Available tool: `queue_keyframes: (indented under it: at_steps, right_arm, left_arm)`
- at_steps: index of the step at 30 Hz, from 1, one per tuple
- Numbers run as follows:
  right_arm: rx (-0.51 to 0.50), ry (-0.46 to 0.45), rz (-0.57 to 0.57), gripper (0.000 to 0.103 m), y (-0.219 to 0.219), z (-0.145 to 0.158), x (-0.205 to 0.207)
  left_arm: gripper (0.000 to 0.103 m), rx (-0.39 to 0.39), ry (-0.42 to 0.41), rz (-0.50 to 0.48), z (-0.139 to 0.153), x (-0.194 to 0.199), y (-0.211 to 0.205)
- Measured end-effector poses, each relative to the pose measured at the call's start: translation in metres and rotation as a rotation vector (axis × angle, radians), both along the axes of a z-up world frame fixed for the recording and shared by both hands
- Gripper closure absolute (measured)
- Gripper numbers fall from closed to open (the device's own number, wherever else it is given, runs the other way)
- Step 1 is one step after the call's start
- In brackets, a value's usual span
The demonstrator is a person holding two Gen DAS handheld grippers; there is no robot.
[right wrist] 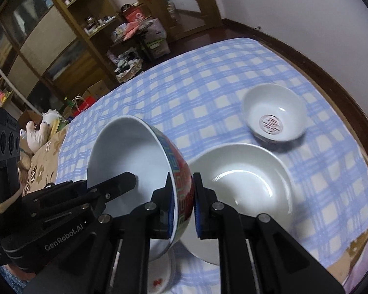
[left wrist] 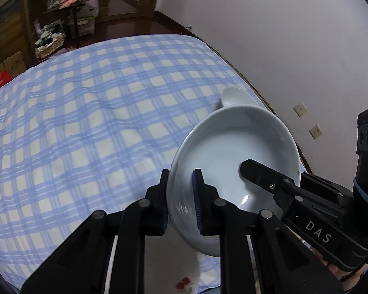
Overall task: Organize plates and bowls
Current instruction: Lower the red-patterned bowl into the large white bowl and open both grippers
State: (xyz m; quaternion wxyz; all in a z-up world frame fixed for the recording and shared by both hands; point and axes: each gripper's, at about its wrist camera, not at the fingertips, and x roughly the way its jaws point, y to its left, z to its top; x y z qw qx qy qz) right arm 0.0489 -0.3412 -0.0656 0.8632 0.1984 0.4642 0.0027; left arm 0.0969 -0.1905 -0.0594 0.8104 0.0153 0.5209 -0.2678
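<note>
Two claws, left claw (left wrist: 180, 202) and right claw (right wrist: 184, 204), each clamped on the lifted bowl's (right wrist: 135, 161) opposite rims.

A: You have open checked cloth (left wrist: 85, 122) across the far and left side.
B: Right side?
A: Blocked: wide plate (right wrist: 240, 191), small bowl (right wrist: 273, 112) just behind it, wall (left wrist: 282, 36) close.

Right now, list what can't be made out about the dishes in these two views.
- Left wrist view: small bowl, only its rim shows behind the held bowl.
- Right wrist view: dish with a red mark, mostly covered by the held bowl and the fingers.
- Right wrist view: emblem in the small bowl, too small to read.
- Right wrist view: white plate, near edge hidden by the fingers.
</note>
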Motion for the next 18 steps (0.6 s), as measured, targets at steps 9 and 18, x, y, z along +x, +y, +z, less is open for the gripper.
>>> queue_keyframes:
  at_steps: [9,18]
  right_arm:
    - [-0.002,0.005,-0.059,0.089,-0.029,-0.011,-0.022]
    - [-0.015,0.039,-0.088,0.091,-0.038,-0.031,-0.028]
  left_arm:
    - [0.085,0.022,-0.001,-0.052,-0.009,-0.015,-0.033]
    - [0.085,0.075,0.015,-0.078,-0.031,-0.019,-0.048]
